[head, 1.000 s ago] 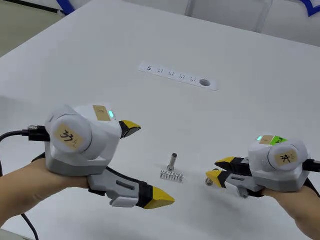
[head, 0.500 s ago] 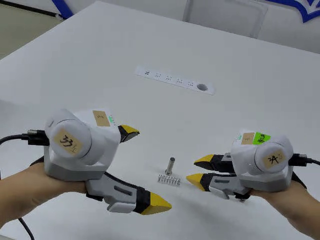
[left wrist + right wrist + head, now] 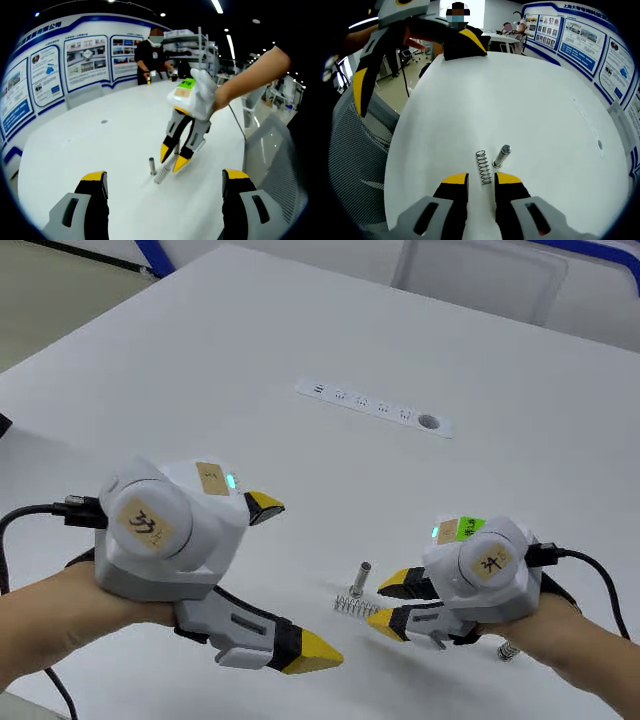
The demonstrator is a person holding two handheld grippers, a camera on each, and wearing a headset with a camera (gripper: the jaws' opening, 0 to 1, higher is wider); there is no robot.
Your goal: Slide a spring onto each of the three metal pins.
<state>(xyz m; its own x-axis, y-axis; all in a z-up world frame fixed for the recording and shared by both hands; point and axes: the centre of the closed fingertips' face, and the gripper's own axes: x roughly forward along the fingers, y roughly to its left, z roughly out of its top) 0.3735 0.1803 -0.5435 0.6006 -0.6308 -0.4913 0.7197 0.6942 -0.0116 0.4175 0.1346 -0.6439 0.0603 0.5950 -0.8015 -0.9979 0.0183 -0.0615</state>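
Spring (image 3: 482, 167) lies flat on our white table (image 3: 200, 360), just beside an upright pin (image 3: 501, 156). Our right gripper (image 3: 481, 179) is narrowly parted, its tips flanking the spring's near end without pinching it. Our left gripper (image 3: 292, 580) gapes wide, holding nothing. The table edges are well away.

Left gripper (image 3: 288, 578): held in the left hand (image 3: 60, 612) at the near left of the head view, body rolled so that one yellow-tipped jaw sits high and the other low, jaws spread wide and pointing right towards the other gripper. Right gripper (image 3: 386, 602): held in the right hand (image 3: 560, 638) at the near right, low over the surface and angled down, pointing left. Its two yellow tips stand close together with a narrow gap between them.
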